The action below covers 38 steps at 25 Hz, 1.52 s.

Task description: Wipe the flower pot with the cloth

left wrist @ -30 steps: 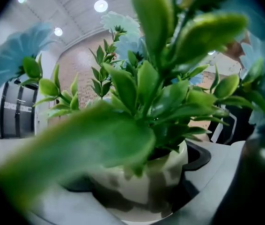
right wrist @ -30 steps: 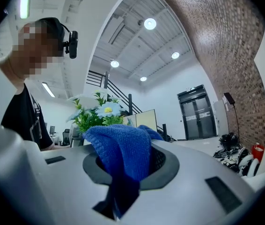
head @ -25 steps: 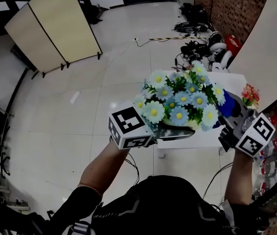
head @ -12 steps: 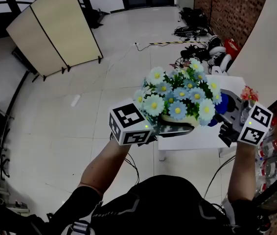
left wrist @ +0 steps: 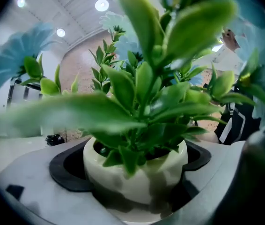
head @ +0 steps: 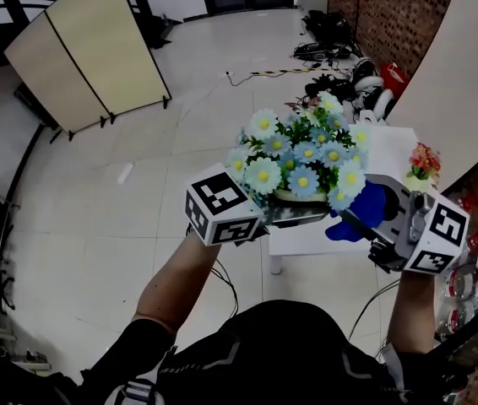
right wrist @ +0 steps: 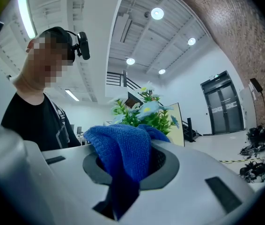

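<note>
Over the white tabletop [head: 391,146], I am squeezing the flower pot [left wrist: 137,172] in my left tool [head: 288,218], up in the air. My right tool [right wrist: 131,168] is pinching the blue cloth [head: 361,209], just to the pot's right. The flowers [head: 302,154] are hiding most of the pot from above.

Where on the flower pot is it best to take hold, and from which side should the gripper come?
Grip the flower pot by its round cream wall below the rim, coming from the side, as the left gripper does now: the leaves spread over the top and block it.
</note>
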Motion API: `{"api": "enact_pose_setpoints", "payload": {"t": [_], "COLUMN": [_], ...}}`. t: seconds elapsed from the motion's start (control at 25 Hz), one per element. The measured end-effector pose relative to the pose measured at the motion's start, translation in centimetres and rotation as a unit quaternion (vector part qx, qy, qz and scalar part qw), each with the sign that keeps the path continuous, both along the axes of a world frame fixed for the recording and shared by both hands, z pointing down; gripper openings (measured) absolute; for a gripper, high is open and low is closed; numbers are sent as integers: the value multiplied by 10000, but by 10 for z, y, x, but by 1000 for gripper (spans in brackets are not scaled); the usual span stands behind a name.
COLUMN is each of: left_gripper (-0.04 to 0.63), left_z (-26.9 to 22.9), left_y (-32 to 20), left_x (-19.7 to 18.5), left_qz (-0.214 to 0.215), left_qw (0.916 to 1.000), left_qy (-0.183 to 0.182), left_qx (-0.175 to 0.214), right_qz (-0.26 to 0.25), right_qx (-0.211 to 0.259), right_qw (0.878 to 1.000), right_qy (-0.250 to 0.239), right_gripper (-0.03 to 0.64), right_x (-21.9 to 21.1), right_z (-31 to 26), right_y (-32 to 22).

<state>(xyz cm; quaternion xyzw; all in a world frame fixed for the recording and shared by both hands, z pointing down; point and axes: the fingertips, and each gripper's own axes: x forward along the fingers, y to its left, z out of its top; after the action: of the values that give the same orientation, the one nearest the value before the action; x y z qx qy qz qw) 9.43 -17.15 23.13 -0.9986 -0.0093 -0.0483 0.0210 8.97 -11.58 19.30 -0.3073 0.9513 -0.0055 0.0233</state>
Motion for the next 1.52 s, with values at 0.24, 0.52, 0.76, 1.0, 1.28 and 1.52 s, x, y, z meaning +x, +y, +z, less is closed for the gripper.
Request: {"api": "enact_pose_setpoints", "payload": {"t": [0.24,0.52,0.76,1.0,1.28,1.52], "left_gripper": [557,557,557,557,557,557], "left_z": [1,-3,2,11,5,6], "left_y": [4,28,28,22,7,32], "left_x": [2,-4,5,5,4,1], "left_qz": [82,376,333,200,51,612], "left_qw": [9996,9990,9992,9994,9996,9977], "left_qy": [170,227,202,210,150,276], "left_qx": [-206,-108,-86,-177,-212,40], "right_qz": [-8,323,-323,-364,-461,-607], "right_qx": [-85,-368,-410,-239,-169,-141], "right_qw": [9987,9973,9974,9984,9988,9970], "right_qy": [-501,-547,-488,-351,13,-467], "right_gripper": [77,77,77,77,77,77], "right_x": [30,58,48,36,-6,21], "right_z": [-6,7,9,13,7,3], "right_y": [-5,-50,-43,-12,12,27]}}
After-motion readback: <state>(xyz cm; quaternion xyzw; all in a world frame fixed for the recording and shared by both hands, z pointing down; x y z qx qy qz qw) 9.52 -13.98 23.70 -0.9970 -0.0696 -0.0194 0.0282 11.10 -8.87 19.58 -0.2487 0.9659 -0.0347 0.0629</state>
